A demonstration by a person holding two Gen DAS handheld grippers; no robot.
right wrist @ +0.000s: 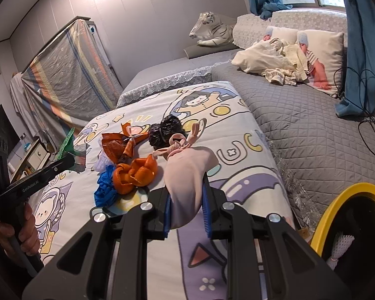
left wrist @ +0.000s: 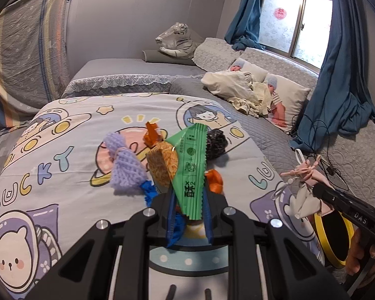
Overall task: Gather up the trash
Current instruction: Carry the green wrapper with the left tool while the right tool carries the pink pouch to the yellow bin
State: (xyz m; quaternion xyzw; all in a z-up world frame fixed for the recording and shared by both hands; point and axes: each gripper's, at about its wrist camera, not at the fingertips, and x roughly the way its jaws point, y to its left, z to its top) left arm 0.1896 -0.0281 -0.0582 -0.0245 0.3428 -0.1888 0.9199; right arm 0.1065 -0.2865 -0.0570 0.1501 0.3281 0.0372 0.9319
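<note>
Trash lies scattered on the bed (left wrist: 62, 135). Left hand-held gripper (left wrist: 188, 215) is clamped on a green wrapper (left wrist: 191, 170); right hand-held gripper (right wrist: 186, 215) is clamped on a pink pouch (right wrist: 187, 175) beside the yellow-rimmed bin (right wrist: 337, 205).

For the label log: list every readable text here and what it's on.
"LUCKY": cartoon bedspread.
"GenRobot.AI": left gripper, on its side.
"DAS": right gripper, on its side.
Green wrapper: printed characters and "2", otherwise not legible.
Red window sign: too blurred.
</note>
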